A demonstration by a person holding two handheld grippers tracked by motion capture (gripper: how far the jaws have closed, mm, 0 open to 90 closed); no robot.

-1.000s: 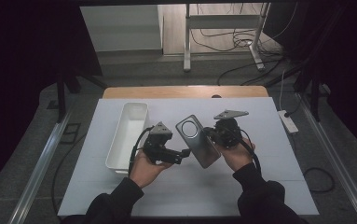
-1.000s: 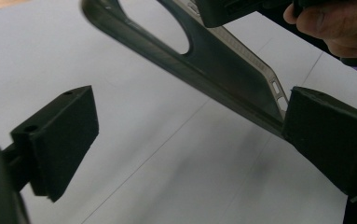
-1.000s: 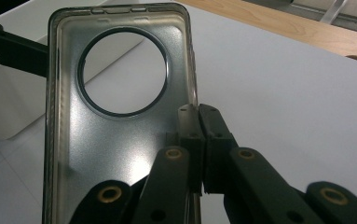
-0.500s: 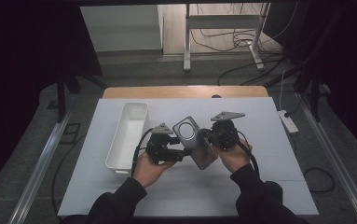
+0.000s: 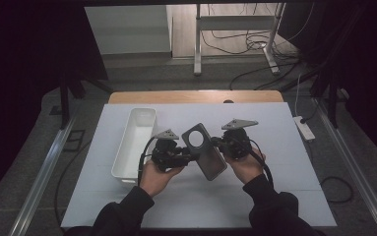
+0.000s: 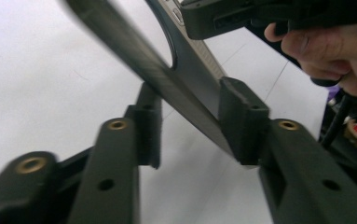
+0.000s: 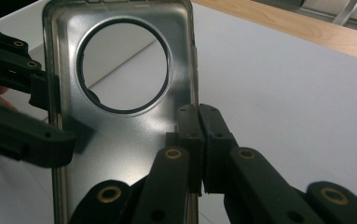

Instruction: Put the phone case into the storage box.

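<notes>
2 claws, L [image 5: 188,156] & R [image 5: 217,143], 1 phone case [image 5: 204,151], 1 white bin [image 5: 134,142].

You have a dark, translucent grey phone case [image 5: 204,151] with rounded corners and a large round camera cut-out [image 7: 124,70] near its far end. It is lifted off the white table top, above its middle, and tilted, the end with the cut-out pointing away from you and slightly left. Its glossy inner face shows in the right gripper view, catching light. In the left gripper view you see it edge-on [image 6: 167,79], slanting.
</notes>
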